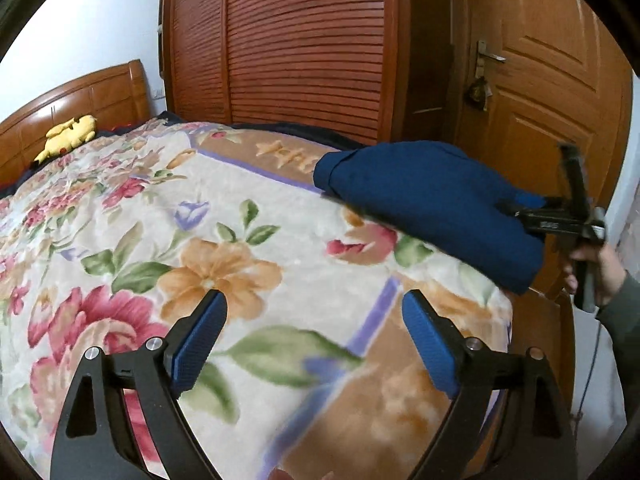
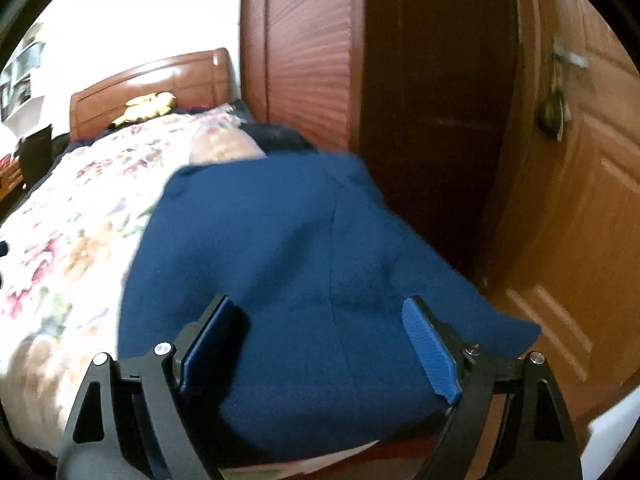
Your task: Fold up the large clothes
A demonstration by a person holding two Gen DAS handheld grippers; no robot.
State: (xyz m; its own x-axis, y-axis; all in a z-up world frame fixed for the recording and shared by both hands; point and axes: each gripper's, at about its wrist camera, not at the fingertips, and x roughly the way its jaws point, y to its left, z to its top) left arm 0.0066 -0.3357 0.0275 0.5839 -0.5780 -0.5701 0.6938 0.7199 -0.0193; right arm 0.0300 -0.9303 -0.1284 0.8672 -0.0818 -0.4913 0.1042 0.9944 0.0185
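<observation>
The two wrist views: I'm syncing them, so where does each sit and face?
Left wrist: on the left gripper, facing across the floral blanket; its open fingers, plus the right gripper and hand.
Right wrist: on the right gripper, over the blue garment; only its open fingers.
Shared: garment, blanket, wardrobe, door.

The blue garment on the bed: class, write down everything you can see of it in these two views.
The blue garment is dark navy, of plain matte cloth, with a seam running down its middle. It lies folded into a compact bundle at the corner of the bed, on the floral blanket, near the wooden door. Neither gripper holds it: the right gripper hangs open just above its near edge.
</observation>
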